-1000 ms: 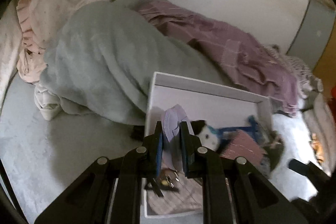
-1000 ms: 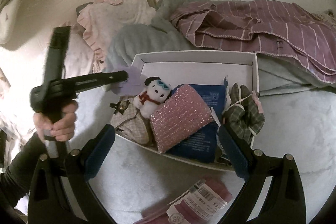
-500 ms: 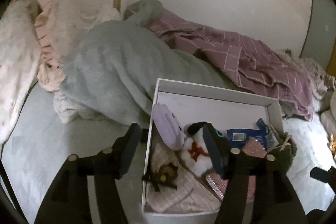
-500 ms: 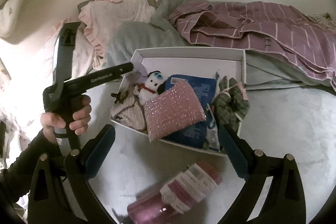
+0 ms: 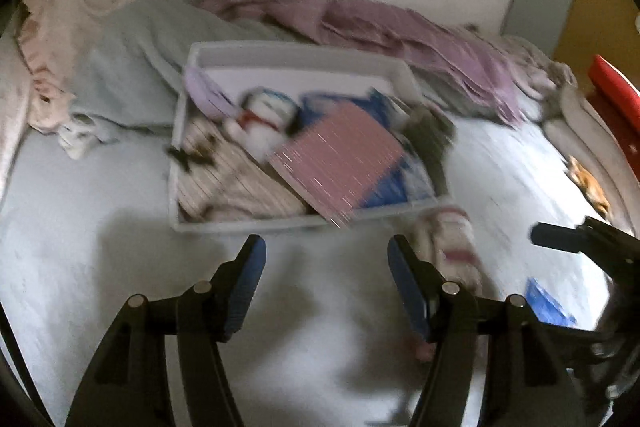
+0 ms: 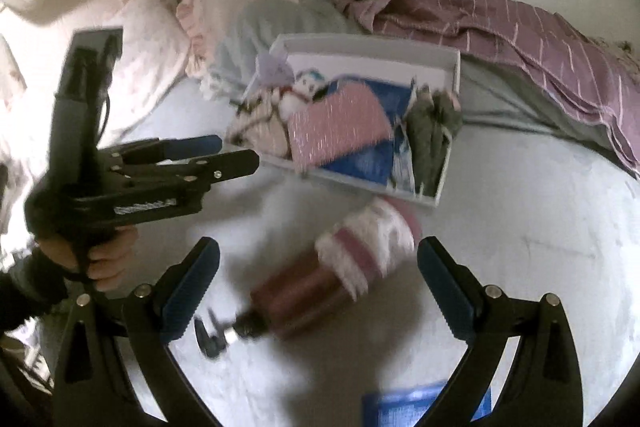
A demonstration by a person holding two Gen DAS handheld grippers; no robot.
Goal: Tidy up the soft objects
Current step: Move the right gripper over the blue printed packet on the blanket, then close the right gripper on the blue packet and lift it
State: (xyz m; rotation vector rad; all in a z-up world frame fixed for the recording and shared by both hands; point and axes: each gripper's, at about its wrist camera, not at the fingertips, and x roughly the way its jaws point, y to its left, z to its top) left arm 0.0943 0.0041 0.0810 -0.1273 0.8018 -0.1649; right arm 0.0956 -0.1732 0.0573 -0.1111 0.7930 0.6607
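Note:
A white box [image 5: 304, 57] [image 6: 450, 67] lies on the grey bed, filled with a lilac pouch [image 5: 200, 85], a white plush toy [image 5: 260, 119] [image 6: 302, 93], a pink glittery pouch [image 5: 340, 163] [image 6: 336, 123], a blue pack [image 6: 360, 163], a striped cloth [image 5: 236, 187] and a green checked cloth [image 6: 432, 131]. My left gripper [image 5: 323, 255] is open and empty, just before the box's near edge; it also shows at the left of the right wrist view [image 6: 236, 155]. My right gripper [image 6: 318, 275] is open over a pink pouch with a white label [image 6: 344, 267] [image 5: 448, 239].
A grey blanket [image 5: 132, 59] and a purple striped cloth [image 6: 520, 39] are heaped behind the box. Pink pillows [image 6: 160, 39] lie at the left. A blue packet [image 5: 548, 303] [image 6: 404, 405] lies on the bed near me. A small dark clip [image 6: 212, 337] hangs from the pink pouch.
My left gripper let go of the lilac pouch in the box, opened and pulled back out of the box. My right gripper moved back, bringing the pink labelled pouch between its open fingers.

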